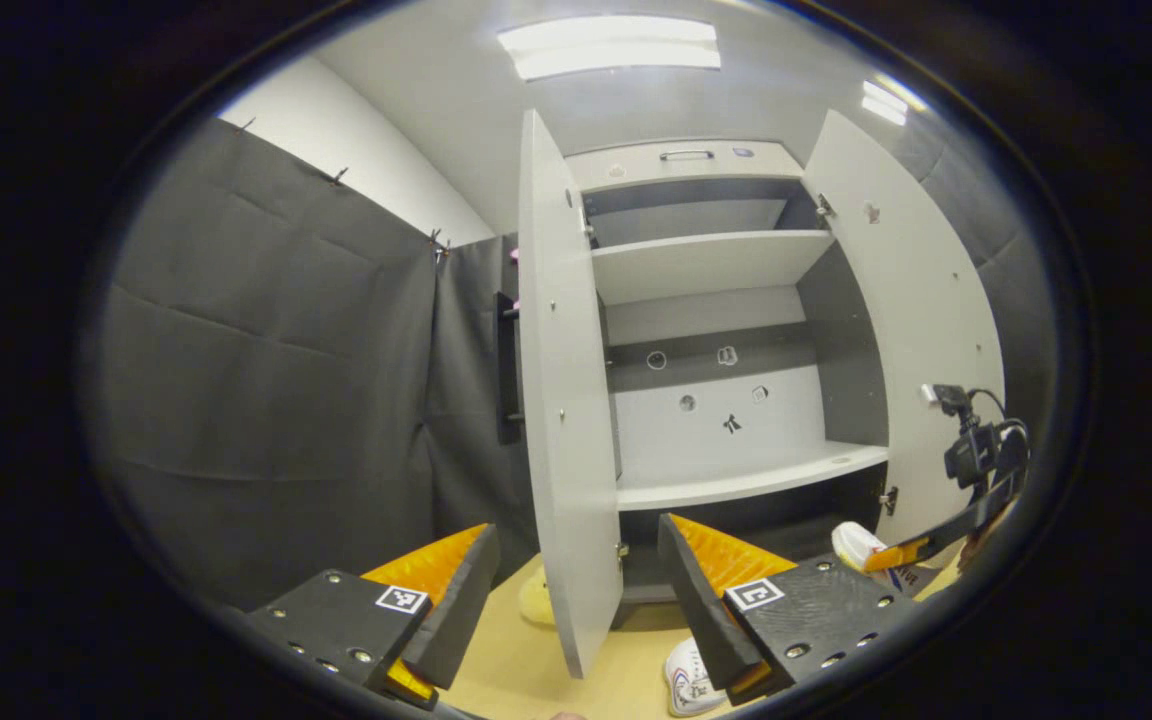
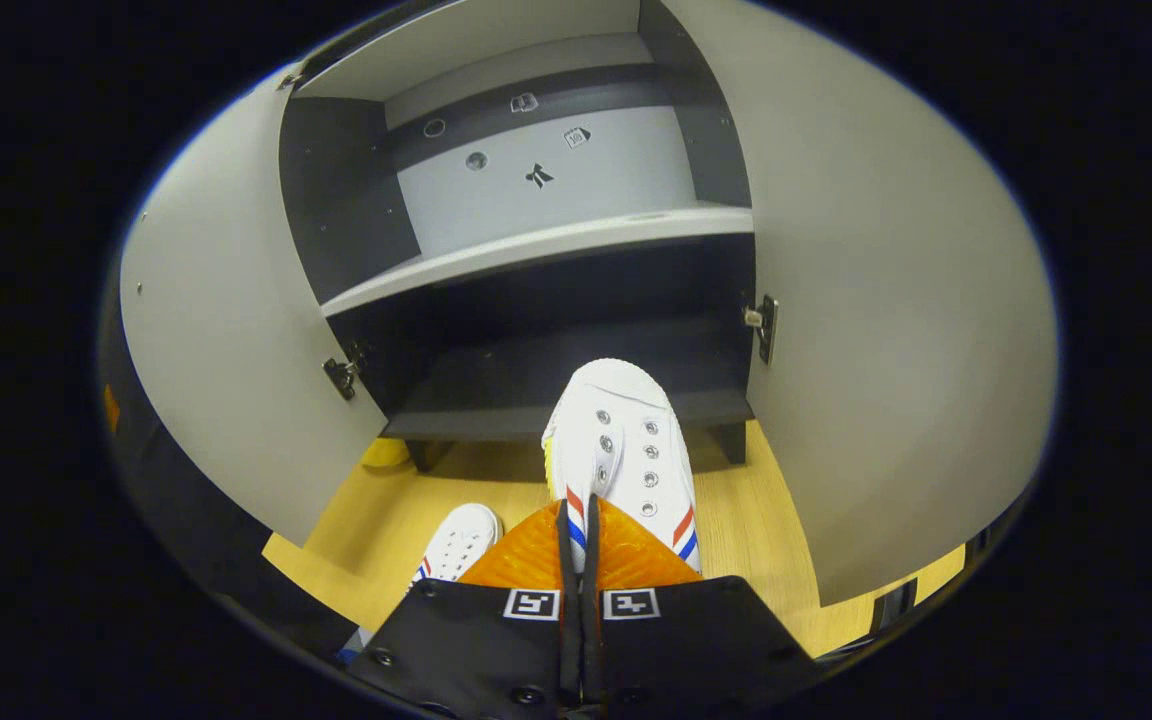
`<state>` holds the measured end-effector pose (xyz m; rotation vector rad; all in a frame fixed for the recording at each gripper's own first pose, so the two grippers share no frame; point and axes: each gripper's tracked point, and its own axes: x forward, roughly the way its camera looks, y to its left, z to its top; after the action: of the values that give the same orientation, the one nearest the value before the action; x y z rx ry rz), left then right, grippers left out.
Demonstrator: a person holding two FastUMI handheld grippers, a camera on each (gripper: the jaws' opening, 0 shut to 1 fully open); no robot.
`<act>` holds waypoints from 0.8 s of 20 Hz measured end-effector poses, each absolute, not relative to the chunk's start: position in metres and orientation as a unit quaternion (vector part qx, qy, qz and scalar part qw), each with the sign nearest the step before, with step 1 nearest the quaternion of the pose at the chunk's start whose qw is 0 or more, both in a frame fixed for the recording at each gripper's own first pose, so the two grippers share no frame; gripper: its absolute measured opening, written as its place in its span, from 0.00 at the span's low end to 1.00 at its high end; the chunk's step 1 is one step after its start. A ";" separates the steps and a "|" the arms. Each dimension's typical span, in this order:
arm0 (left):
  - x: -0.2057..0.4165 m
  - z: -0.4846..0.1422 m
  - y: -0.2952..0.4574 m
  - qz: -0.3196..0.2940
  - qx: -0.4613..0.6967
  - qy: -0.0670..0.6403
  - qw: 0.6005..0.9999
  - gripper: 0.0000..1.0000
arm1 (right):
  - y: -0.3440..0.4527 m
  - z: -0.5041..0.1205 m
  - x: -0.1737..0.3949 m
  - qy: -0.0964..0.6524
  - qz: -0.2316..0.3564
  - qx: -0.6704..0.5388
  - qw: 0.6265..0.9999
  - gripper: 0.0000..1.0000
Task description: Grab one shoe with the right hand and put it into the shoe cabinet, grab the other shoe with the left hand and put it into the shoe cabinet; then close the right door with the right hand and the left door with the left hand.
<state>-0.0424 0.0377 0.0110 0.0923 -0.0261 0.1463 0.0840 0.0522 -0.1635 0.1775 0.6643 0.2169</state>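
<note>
Doors (image 2: pixel 236 330) of the shoe cabinet (image 1: pixel 706 270) stand wide. Right hand-held gripper (image 2: pixel 577 520) grasps a white shoe (image 2: pixel 626 440) before the bottom shelf (image 2: pixel 576 400); left hand-held gripper (image 1: pixel 576 570) released, second shoe (image 2: pixel 456 545) on the floor (image 2: pixel 756 510).

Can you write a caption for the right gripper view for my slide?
The right gripper holds a white shoe toward the open shoe cabinet.

Bright, even light from ceiling panels (image 1: pixel 608 47), slightly blown out. Cabinet's bottom compartment (image 2: pixel 556 330) lies in deep shadow. Strong fisheye bending at edges; doors (image 1: pixel 561 400) curve. Focus sharp, no motion blur.
</note>
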 end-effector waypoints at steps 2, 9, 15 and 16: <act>-0.042 0.011 0.036 0.071 0.044 -0.013 0.996 0.93 | 0.051 -0.145 0.093 0.304 0.109 0.081 0.943 0.02; -0.041 0.010 0.036 0.075 0.043 -0.013 0.996 0.93 | 0.058 -0.082 0.130 0.245 0.122 0.076 0.959 0.02; -0.039 0.003 0.043 0.091 0.042 -0.004 0.995 0.93 | 0.063 -0.044 0.179 0.212 0.125 0.084 0.966 0.02; -0.039 0.003 0.045 0.095 0.042 -0.005 0.995 0.93 | 0.064 -0.037 0.189 0.206 0.125 0.083 0.967 0.02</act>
<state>-0.0386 0.0448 0.0028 0.0843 -0.0093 0.1909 0.1888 0.0638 -0.0372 0.1670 0.4161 0.2534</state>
